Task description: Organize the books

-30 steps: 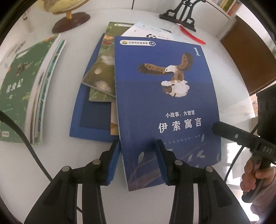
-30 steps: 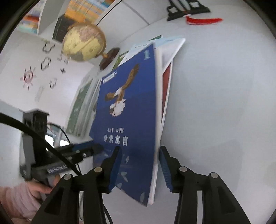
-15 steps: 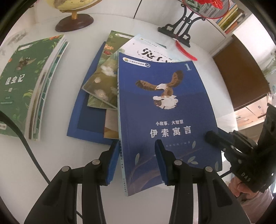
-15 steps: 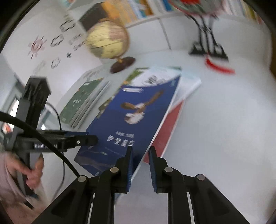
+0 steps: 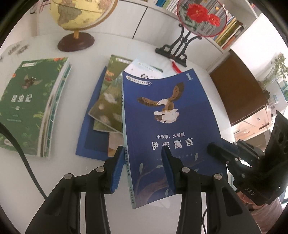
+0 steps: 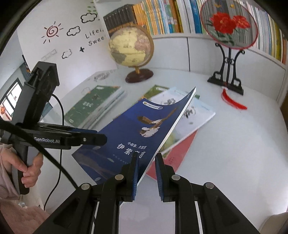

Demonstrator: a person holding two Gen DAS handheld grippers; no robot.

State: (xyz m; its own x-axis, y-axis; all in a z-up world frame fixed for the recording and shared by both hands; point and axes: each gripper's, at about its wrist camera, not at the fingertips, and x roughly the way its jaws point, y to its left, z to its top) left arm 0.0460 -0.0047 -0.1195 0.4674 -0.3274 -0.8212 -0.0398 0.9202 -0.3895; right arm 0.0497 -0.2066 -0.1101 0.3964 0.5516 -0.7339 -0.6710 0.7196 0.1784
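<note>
A blue book with an eagle on its cover [image 5: 167, 111] [image 6: 129, 129] hangs lifted and bowed above a loose pile of books [image 5: 108, 100]. My right gripper [image 6: 146, 156] [image 5: 214, 148] is shut on the book's right edge, which crosses slantwise between its pads. The left gripper [image 5: 142, 150] [image 6: 97, 137] is at the spine side with its fingers apart. One finger lies over the cover, the other just outside the spine. In the pile are olive flowered books, a large blue book [image 5: 90, 140], a white book [image 6: 196, 111] and a red book [image 6: 176, 151].
A neat stack of green books [image 5: 27, 100] [image 6: 93, 102] lies left of the pile on the white table [image 6: 234, 162]. At the back stand a globe [image 6: 131, 46] and a round flowered fan on a black stand [image 6: 228, 27], with a red tassel [image 6: 234, 102]. Bookshelves [image 6: 171, 16] line the wall behind.
The right gripper's jaws have narrowed onto the blue book's right edge and raised it off the pile. Both hands have come up, and the book now bends in the air.
</note>
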